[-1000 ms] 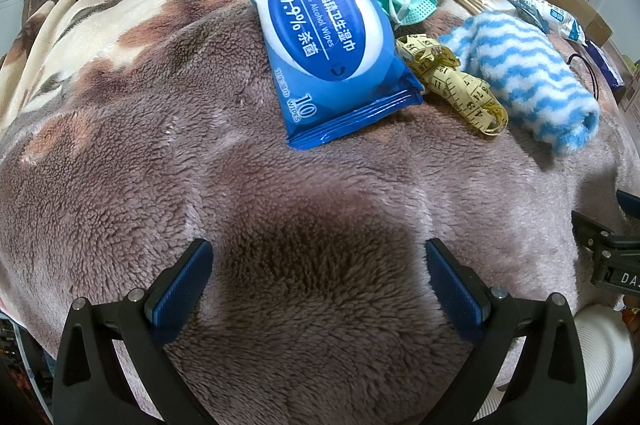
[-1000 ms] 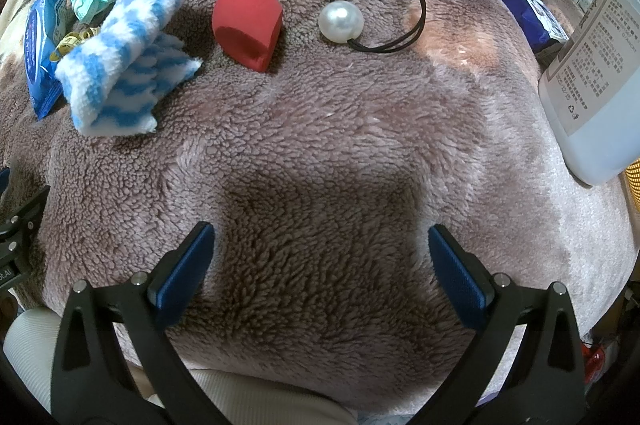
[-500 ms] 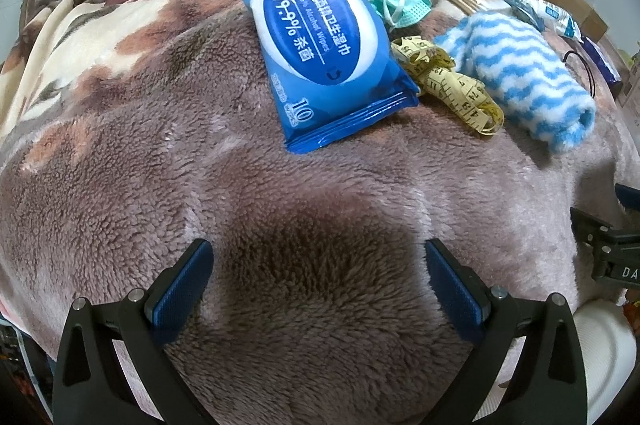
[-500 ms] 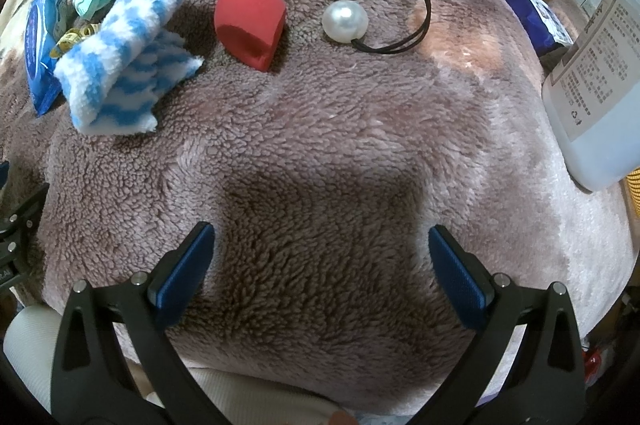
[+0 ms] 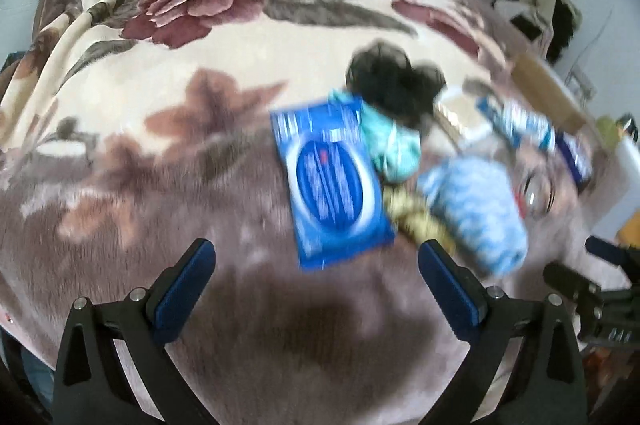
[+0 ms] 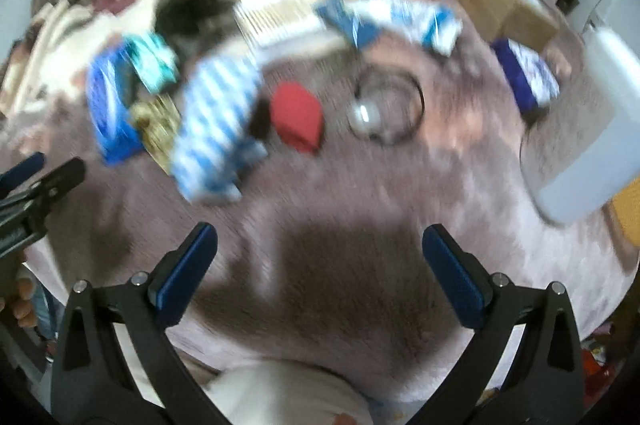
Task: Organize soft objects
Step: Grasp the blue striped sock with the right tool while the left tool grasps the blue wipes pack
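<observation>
Two pairs of tongs hang over a fleecy blanket on a bed, both spread wide and holding nothing: the left tongs and the right tongs each show blue pads far apart with only blanket between them. Both views are smeared, so fine detail is lost. The soft things lie in a loose cluster on the far right part of the blanket, probably dumped there together for sorting: a blue wipes pack, a teal face mask touching its far corner, a black mesh puff just beyond that, a yellow tape measure squeezed between the pack and a blue-and-white striped cloth. In the right view a red sponge sits just right of the striped cloth, then a hair tie with a pearl, and a white bottle stands at the right edge. Each tool points forward and tilts down toward the blanket, side by side; the right tool's tip shows at the right edge of the left view. Nothing looks sorted yet, so I judge the task barely begun, with the striped cloth or sponge the likeliest first pick.
</observation>
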### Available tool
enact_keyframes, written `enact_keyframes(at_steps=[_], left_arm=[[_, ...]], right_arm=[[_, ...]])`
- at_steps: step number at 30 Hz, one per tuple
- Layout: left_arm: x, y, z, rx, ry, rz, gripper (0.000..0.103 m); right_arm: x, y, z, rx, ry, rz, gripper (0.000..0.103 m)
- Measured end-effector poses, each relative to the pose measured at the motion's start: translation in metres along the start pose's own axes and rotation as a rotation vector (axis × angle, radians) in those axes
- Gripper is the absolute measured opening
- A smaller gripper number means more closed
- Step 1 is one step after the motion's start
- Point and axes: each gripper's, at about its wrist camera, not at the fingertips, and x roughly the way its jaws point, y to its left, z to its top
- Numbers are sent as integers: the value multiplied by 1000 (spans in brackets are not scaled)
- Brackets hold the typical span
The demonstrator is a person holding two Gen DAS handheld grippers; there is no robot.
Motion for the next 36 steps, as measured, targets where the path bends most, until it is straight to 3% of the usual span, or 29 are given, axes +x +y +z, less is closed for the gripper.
enact_keyframes(at_steps=[5, 7, 12, 14, 22, 24, 27, 36], left_arm=[[2, 8, 23, -65, -9, -7, 102], [6, 10, 24, -78, -6, -6, 102], [13, 11, 23, -78, 7, -1, 102], [16, 14, 23, -82, 10, -3, 102], [29, 16, 20, -87, 38, -15, 102], [31, 14, 20, -85, 43, -21, 102], [34, 11, 21, -92, 42, -28, 102], [56, -11, 24, -123, 89, -32, 102]], right_arm=[[-8, 16, 28, 15, -64, 76, 102], [-6, 27, 36, -5, -72, 107, 88], [11, 62, 54, -88, -70, 120, 73], [23, 68, 60, -109, -55, 125, 68], [85, 77, 62, -114, 69, 74, 62], [90, 72, 60, -104, 74, 77, 42], [80, 62, 57, -75, 47, 122, 30], [39, 36, 53, -5, -28, 198, 28]])
